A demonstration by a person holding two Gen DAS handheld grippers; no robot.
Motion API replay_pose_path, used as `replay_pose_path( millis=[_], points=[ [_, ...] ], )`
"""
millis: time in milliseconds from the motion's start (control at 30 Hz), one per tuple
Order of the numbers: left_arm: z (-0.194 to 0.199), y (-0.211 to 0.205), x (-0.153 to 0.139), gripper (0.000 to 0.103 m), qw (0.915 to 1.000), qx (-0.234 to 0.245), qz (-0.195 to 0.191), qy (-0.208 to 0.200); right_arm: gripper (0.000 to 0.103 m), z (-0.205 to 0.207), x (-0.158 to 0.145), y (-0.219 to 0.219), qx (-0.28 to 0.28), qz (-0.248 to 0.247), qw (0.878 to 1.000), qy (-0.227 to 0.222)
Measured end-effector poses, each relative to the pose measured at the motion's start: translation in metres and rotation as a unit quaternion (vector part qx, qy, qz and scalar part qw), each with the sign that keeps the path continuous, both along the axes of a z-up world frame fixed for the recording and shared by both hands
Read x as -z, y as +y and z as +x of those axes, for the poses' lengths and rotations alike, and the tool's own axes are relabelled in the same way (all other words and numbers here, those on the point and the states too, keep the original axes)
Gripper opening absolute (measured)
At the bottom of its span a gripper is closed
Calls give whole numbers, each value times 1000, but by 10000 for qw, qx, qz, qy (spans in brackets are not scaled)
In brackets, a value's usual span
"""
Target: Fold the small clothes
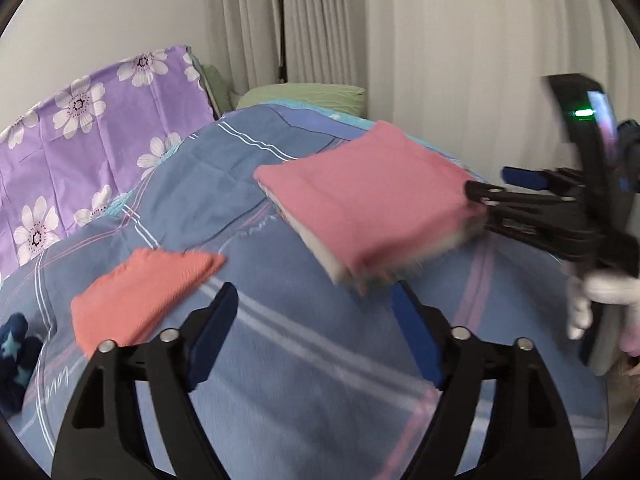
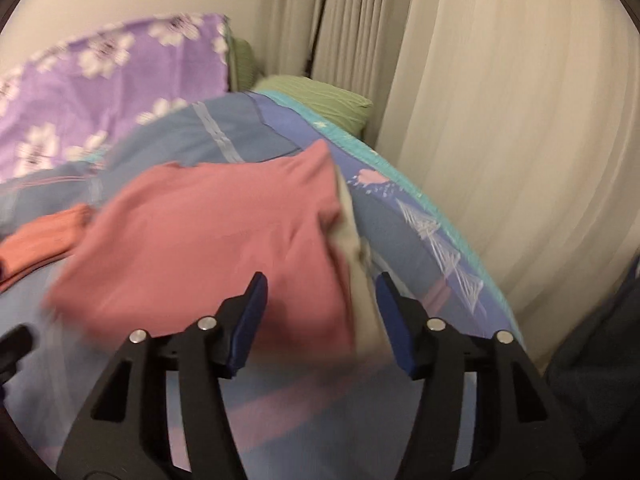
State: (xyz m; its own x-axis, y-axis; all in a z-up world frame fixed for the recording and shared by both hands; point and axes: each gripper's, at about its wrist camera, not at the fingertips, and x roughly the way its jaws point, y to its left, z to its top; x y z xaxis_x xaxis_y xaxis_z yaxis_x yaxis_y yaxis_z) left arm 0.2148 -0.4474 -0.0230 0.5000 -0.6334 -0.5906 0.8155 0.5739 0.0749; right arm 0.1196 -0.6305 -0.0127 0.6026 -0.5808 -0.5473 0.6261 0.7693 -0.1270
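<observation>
Blue bedspread carries folded pink stack; both tools' fingers spread, empty.

A bed covered by a blue plaid duvet carries the clothes. A folded pink stack lies toward its right, a coral folded garment near left, and a dark blue starred item at the left edge. Far off lie a purple floral pillow and a green pillow.
</observation>
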Motion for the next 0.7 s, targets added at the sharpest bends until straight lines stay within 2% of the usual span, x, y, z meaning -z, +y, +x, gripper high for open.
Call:
replay_pose_path(
  millis=[33, 67, 167, 233, 300, 367, 500, 567, 700],
  points=[
    [-10, 9, 0, 82, 10000, 43, -66, 0, 78, -22, -7, 16, -26, -20, 9999, -127],
    [-16, 15, 0, 84, 9999, 49, -115, 28, 90, -37, -14, 27, -58, -15, 9997, -219],
    [-41, 36, -6, 86, 9988, -59, -424, 243, 101, -93, -36, 60, -102, 87, 9971, -748],
    [-56, 49, -14, 90, 9966, -52, -672, 466, 101, -117, -47, 75, 5, 136, 9956, -929],
    [-75, 59, -24, 93, 9953, 32, -819, 509, 101, -132, -56, 93, 95, 157, 9963, -836],
    [-96, 68, -36, 96, 9952, 127, -915, 338, 101, -141, -65, 108, 82, 84, 9973, -730],
    [-123, 97, -61, 102, 9928, 62, -1195, 46, 101, -168, -88, 144, -11, -235, 9952, -947],
    [-130, 111, -70, 102, 9910, -29, -1339, -39, 101, -177, -94, 152, -47, -203, 9946, -1013],
    [-142, 131, -81, 102, 9949, -228, -977, -84, 101, -192, -101, 167, -82, 57, 9940, -1089]
  ],
)
